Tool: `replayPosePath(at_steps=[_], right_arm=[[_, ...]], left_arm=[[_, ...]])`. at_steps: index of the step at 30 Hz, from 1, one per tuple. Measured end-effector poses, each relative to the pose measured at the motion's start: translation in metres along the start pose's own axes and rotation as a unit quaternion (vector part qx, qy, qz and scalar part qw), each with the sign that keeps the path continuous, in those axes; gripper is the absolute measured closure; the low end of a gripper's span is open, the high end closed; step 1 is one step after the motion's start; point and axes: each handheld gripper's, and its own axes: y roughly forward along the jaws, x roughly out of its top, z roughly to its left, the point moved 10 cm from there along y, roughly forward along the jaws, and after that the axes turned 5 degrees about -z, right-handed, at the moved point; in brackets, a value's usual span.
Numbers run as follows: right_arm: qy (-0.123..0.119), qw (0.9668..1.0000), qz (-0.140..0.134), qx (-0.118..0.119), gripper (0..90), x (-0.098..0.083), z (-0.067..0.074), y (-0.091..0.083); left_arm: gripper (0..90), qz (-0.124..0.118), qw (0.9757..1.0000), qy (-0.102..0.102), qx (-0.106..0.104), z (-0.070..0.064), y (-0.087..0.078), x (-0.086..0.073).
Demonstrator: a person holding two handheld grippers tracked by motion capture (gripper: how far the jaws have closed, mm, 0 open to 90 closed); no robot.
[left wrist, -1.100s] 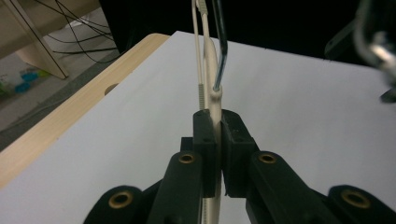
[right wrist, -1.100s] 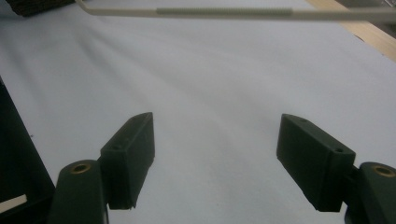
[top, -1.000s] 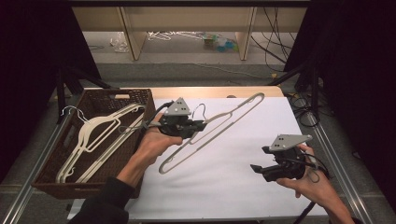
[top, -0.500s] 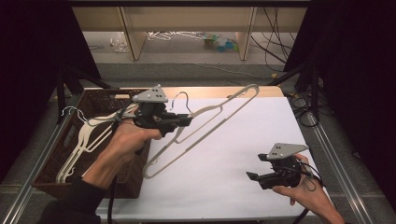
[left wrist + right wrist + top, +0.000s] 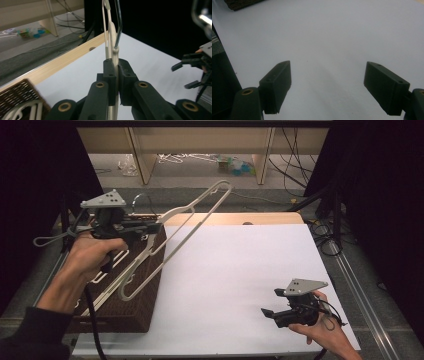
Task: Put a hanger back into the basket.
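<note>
Since the earlier frames the left gripper [image 5: 150, 227] has carried the hanger [image 5: 175, 235] leftward over the basket [image 5: 145, 290]; its long axis slants up-right, lower end near the rim, risking a snag. Left gripper view: jaws pinch the hanger. Right gripper view: right gripper [image 5: 327, 87] spread over the tabletop [image 5: 324, 37].

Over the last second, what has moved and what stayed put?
The left gripper, shut on the cream hanger, carried it up and left off the white table to above the wicker basket. The right gripper drifted slightly toward the near edge, fingers open. The hangers in the basket stayed put.
</note>
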Motion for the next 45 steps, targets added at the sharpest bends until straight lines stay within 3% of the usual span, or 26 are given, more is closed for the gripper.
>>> replayPosePath(at_steps=[10, 15, 16, 25, 27, 28, 33, 38, 39, 40, 45], right_arm=[[0.003, 0.9999, 0.011, 0.002, 22.4, -0.005, 0.000, 0.001], [0.000, 0.9999, 0.010, 0.003, 22.2, -0.006, 0.000, 0.003], [0.004, 0.9999, 0.015, 0.006, 22.4, -0.006, 0.001, 0.002], [0.001, 0.9999, 0.014, 0.002, 22.6, -0.007, 0.000, 0.003], [0.003, 0.9998, 0.017, 0.003, 22.6, -0.008, 0.001, 0.003], [0.001, 0.9999, 0.017, 0.002, 22.6, -0.008, 0.000, 0.003], [0.000, 0.9999, 0.016, 0.003, 22.5, -0.008, -0.001, 0.004], [0.001, 0.9999, 0.015, 0.002, 22.4, -0.009, 0.000, 0.004], [0.002, 0.9998, 0.020, 0.003, 22.4, -0.009, 0.001, 0.004], [0.003, 0.9999, 0.010, -0.001, 22.4, -0.008, 0.001, 0.006], [0.002, 0.9998, 0.021, 0.003, 22.4, -0.010, 0.001, 0.003]], left_arm=[[85.7, 0.010, 0.9970, -0.002, 0.077, 0.066, -0.035, -0.029], [85.7, 0.025, 0.9949, -0.002, 0.098, 0.087, -0.045, -0.052], [85.7, 0.037, 0.9945, 0.001, 0.098, 0.092, -0.048, -0.059], [85.7, 0.050, 0.9912, -0.019, 0.121, 0.117, -0.063, -0.090], [85.7, 0.064, 0.9898, -0.012, 0.127, 0.122, -0.070, -0.097], [85.7, 0.054, 0.9903, -0.021, 0.126, 0.122, -0.069, -0.098], [85.7, 0.076, 0.9881, -0.018, 0.133, 0.130, -0.076, -0.114], [85.7, 0.093, 0.9867, -0.023, 0.131, 0.133, -0.076, -0.130], [85.6, 0.088, 0.9874, -0.028, 0.128, 0.134, -0.074, -0.133], [85.7, 0.092, 0.9869, -0.027, 0.130, 0.137, -0.073, -0.136], [85.6, 0.105, 0.9858, -0.035, 0.126, 0.138, -0.068, -0.149]])
